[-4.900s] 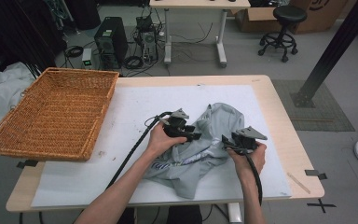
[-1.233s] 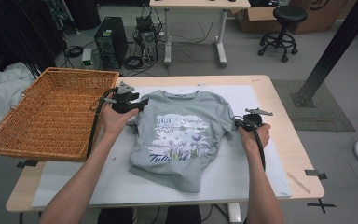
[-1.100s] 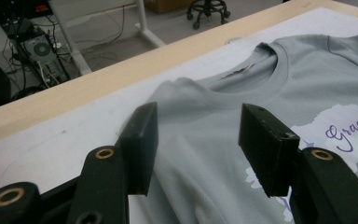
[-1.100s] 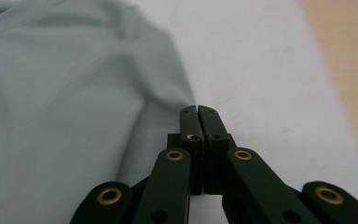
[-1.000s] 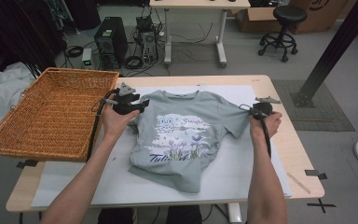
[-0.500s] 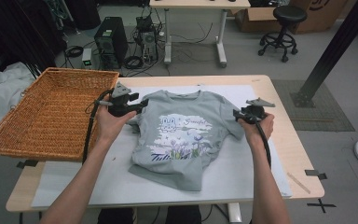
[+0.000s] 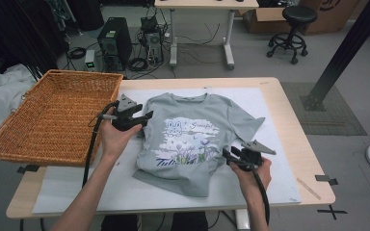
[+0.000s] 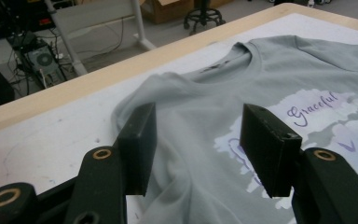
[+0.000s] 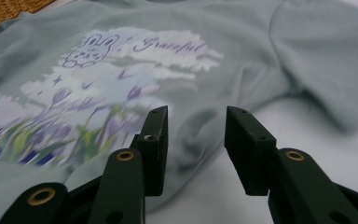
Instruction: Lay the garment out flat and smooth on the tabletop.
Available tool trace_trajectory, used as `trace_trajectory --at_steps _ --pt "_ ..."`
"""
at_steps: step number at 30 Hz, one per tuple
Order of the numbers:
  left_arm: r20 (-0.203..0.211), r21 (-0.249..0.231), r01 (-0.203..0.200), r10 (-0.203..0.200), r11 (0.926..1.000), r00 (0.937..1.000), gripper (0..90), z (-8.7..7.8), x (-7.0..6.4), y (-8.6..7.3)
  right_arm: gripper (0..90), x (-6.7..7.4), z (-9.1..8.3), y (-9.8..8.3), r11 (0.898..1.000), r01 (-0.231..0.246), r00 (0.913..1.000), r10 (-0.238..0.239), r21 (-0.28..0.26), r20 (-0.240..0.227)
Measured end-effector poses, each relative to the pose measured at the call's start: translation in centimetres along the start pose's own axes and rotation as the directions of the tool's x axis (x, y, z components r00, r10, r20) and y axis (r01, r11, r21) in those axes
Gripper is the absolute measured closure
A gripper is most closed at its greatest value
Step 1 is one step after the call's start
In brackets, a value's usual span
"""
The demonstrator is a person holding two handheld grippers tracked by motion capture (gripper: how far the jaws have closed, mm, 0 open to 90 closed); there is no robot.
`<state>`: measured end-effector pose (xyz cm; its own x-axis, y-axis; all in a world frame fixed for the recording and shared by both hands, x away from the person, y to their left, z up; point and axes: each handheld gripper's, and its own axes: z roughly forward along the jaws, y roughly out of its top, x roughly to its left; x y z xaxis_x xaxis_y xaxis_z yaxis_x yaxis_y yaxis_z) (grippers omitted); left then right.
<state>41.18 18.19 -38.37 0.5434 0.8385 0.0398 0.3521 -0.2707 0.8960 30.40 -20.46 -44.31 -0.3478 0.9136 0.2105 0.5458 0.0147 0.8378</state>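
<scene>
Empty wicker basket [image 7: 53, 113] at table's [image 7: 289, 115] left edge, stool [image 7: 291, 26], computer tower [image 7: 112, 41] behind

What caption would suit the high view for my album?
A grey T-shirt lies spread on the table between two hand-held tools, left tool and right tool.

shirt [image 7: 192, 139]: soft matt grey cloth, smooth print
basket [image 7: 53, 115]: rough woven wicker
table [image 7: 289, 110]: pale smooth wood
mat [image 7: 265, 106]: white, matt
jaws: matt black plastic
</scene>
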Motion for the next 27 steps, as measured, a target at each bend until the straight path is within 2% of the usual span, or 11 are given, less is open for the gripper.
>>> trace_trajectory --at_steps 4,9,13,14,15,17,18,19,23,25,27 --pt "0.010 -0.010 -0.016 0.016 0.9998 0.9998 47.0 -0.5 -0.4 -0.2 58.8 1.9 -1.6 -1.7 0.999 -0.043 0.9985 0.043 -0.010 -0.034" --pt "0.017 -0.009 -0.028 0.028 0.9996 0.9995 47.0 -0.4 -0.8 -0.4 55.3 4.3 -2.7 -3.6 0.997 -0.071 0.9826 0.073 0.020 -0.171" --pt "0.027 -0.007 -0.036 0.036 0.9993 0.9990 47.0 -0.3 -1.2 -0.5 50.3 5.0 -1.2 -4.0 0.999 -0.014 0.9855 0.021 0.042 -0.168" --pt "0.028 -0.008 -0.037 0.037 0.9993 0.9989 47.0 -0.3 -1.2 -0.5 52.7 5.2 -0.8 -4.0 0.999 0.002 0.9877 0.005 0.045 -0.156" --pt "0.032 -0.009 -0.040 0.040 0.9992 0.9987 47.0 -0.3 -1.3 -0.6 68.1 5.6 -0.2 -4.1 0.998 0.050 0.9898 -0.044 0.042 -0.136" --pt "0.031 -0.005 -0.046 0.046 0.9989 0.9984 47.0 -0.3 -1.3 -0.7 74.6 5.6 -0.2 -4.1 0.998 0.062 0.9901 -0.057 0.034 -0.128" --pt "0.032 -0.007 -0.047 0.047 0.9989 0.9984 47.0 -0.4 -1.3 -0.7 84.6 5.6 -0.3 -4.0 0.999 0.043 0.9888 -0.039 0.025 -0.144" --pt "0.032 -0.007 -0.049 0.049 0.9988 0.9983 47.1 -0.5 -1.2 -0.8 88.0 5.5 -0.7 -3.9 1.000 0.014 0.9858 -0.012 0.013 -0.167" --pt "0.035 -0.015 -0.059 0.059 0.9982 0.9976 47.3 -0.8 -1.0 -0.8 88.8 4.8 -3.4 -3.4 0.999 0.029 0.9717 -0.025 0.015 -0.235" --pt "0.037 -0.017 -0.055 0.056 0.9983 0.9978 47.3 -0.8 -1.0 -0.9 90.0 4.0 -5.0 -3.3 0.998 0.052 0.9766 -0.047 0.021 -0.210" --pt "0.040 -0.015 -0.057 0.057 0.9983 0.9976 47.2 -0.8 -1.1 -0.9 85.4 2.7 -6.5 -3.2 1.000 0.027 0.9872 -0.025 0.012 -0.157"
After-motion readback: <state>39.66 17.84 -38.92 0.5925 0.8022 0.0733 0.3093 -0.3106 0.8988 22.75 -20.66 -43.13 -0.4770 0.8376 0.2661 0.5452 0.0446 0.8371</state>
